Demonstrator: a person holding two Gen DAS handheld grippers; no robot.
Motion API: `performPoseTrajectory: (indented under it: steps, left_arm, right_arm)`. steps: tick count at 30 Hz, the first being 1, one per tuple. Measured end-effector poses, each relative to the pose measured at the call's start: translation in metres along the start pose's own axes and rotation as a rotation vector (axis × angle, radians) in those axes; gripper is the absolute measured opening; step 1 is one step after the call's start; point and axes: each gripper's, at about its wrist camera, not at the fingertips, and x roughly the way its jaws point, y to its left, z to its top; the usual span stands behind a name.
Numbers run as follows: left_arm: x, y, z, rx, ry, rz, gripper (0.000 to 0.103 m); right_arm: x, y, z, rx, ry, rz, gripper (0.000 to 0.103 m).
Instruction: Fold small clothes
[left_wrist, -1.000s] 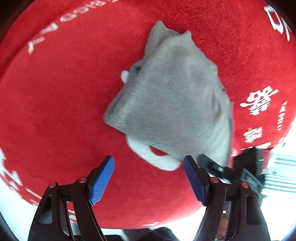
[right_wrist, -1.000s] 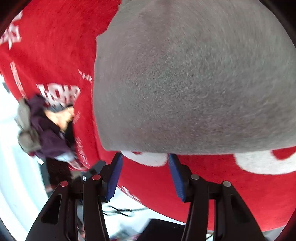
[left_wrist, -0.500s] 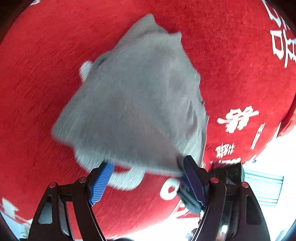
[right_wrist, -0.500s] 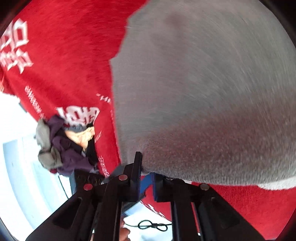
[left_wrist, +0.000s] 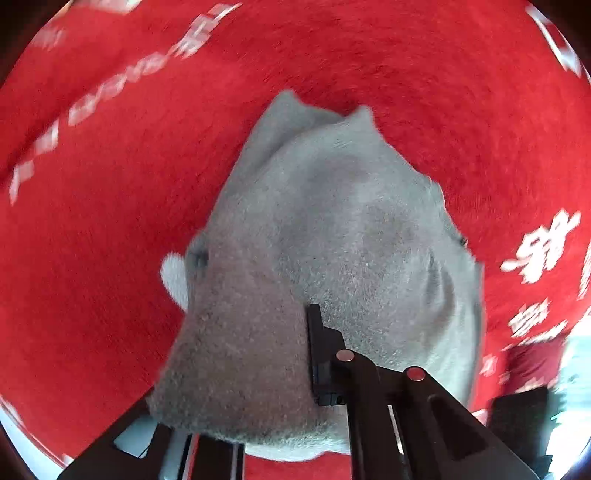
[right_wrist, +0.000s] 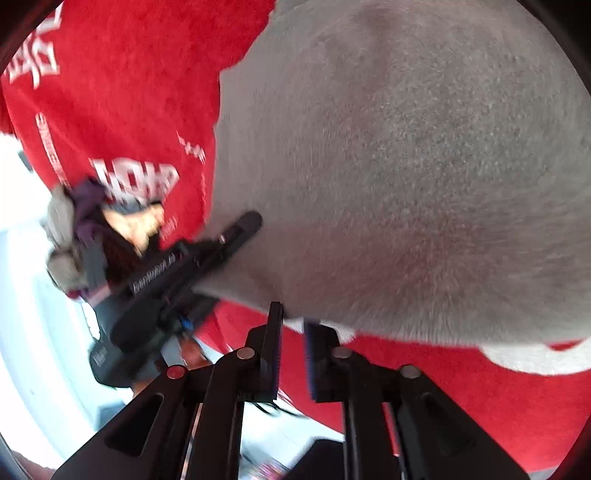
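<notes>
Grey garment (left_wrist: 332, 240), small and fuzzy with white trim, lies on a red cloth (left_wrist: 110, 221) printed with white lettering that covers the worktop. In the left wrist view it fills the centre and lower middle of the frame, and its near edge drapes over the left tool (left_wrist: 295, 369), hiding the left-hand finger altogether. Only the right-hand black finger shows, pressed against the fabric, so the left tool is clenched on the garment's near edge. The lettering at the upper left is smeared by blur and cannot be read.

In the right wrist view the garment takes up the whole upper right of the frame, cut off by the edge. The right tool (right_wrist: 291, 332) sits at the lower centre with its jaws easing apart by a little; a bit of the white hem is still pinched in the narrow gap between its fingers. The left tool also shows here, as a dark, blurred shape at the garment's edge, left of centre. Further left, a pile of clothes (right_wrist: 85, 229), purple, grey and tan, lies on the red cloth, too blurred to sort out.
</notes>
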Motion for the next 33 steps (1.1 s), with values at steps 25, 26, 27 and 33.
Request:
performPoseTrajectory:
  steps: [25, 26, 27, 33]
  left_arm:
    - [-0.012, -0.074, -0.058, 0.925, -0.238, 0.329, 0.01]
    - [-0.013, -0.074, -0.06, 0.937, -0.244, 0.33, 0.01]
    - [-0.013, -0.075, -0.063, 0.953, -0.253, 0.332, 0.01]
    - [-0.017, -0.078, -0.067, 0.979, -0.272, 0.321, 0.01]
  right_arm:
    - [0.121, 0.19, 0.173, -0.504, 0.558, -0.546, 0.103]
    - [0.13, 0.192, 0.172, -0.515, 0.574, -0.571, 0.103]
    - [0.136, 0.19, 0.171, -0.517, 0.596, -0.585, 0.103]
    - [0.179, 0.186, 0.161, -0.537, 0.671, -0.711, 0.103]
